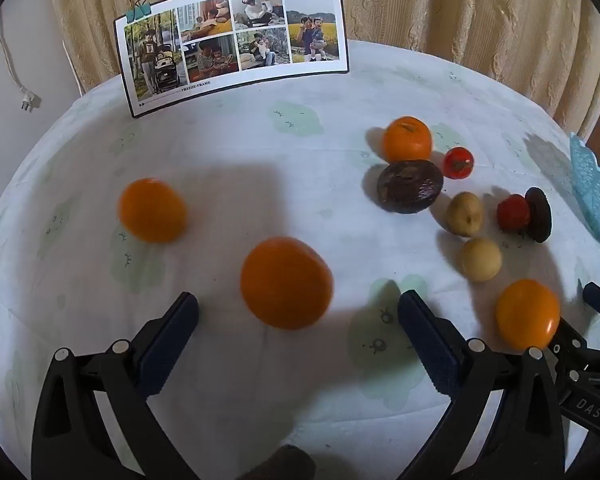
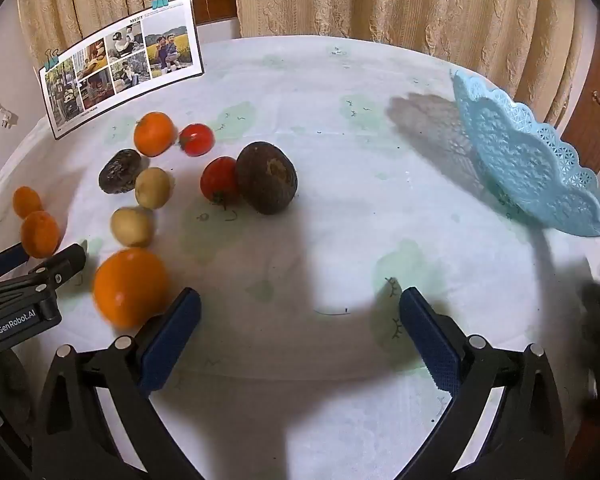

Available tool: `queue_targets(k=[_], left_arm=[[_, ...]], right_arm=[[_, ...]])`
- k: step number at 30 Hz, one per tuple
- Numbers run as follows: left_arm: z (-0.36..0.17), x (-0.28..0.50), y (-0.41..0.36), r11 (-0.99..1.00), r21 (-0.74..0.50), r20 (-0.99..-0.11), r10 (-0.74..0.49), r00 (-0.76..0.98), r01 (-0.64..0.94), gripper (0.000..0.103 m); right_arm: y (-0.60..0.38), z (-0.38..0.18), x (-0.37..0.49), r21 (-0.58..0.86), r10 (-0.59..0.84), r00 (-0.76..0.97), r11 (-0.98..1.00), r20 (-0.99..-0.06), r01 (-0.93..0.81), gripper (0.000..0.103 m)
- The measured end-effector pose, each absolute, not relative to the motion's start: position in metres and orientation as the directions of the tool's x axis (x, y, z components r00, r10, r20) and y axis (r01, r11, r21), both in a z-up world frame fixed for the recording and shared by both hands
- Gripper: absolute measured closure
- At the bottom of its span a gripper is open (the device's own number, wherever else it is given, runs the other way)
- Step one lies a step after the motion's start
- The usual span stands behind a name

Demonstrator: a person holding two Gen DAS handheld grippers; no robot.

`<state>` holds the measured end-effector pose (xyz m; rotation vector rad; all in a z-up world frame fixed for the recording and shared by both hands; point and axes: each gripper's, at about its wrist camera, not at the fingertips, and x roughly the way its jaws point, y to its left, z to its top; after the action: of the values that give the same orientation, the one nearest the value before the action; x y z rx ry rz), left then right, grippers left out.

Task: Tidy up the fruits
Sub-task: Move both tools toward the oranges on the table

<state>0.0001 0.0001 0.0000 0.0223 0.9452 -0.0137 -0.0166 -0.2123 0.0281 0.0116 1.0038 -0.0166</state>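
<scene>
Hovering spread wide, holding nothing: left gripper behind a blurred orange, right gripper over bare tablecloth. Beyond, scattered fruits on cloth; blue basket tilted, cut off at right edge.

In the left wrist view, two oranges are smeared by motion blur. The blue basket is cut off by the right edge. A dark object at the bottom edge is too blurred to identify. The photo board's text is unreadable.
</scene>
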Motion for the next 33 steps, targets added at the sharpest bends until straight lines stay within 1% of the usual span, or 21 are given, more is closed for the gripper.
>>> queue_targets(k=[20,33], left_arm=[[0.0023,-0.0003,0.0018,1.0,0.013,-0.811,-0.001,0.586,0.019,0.005],[-0.0001,0.0008,0.0014,0.999,0.017,-0.817,-0.005,0.576,0.033,0.005]], right_arm=[[-0.2112,0.0279,-0.0163,0.007,-0.005,0.539,1.0,-0.842,0.019,0.002],[-0.2132,0.0285,-0.02,0.021,0.031,0.528,0.999,-0.849,-0.025,0.002]])
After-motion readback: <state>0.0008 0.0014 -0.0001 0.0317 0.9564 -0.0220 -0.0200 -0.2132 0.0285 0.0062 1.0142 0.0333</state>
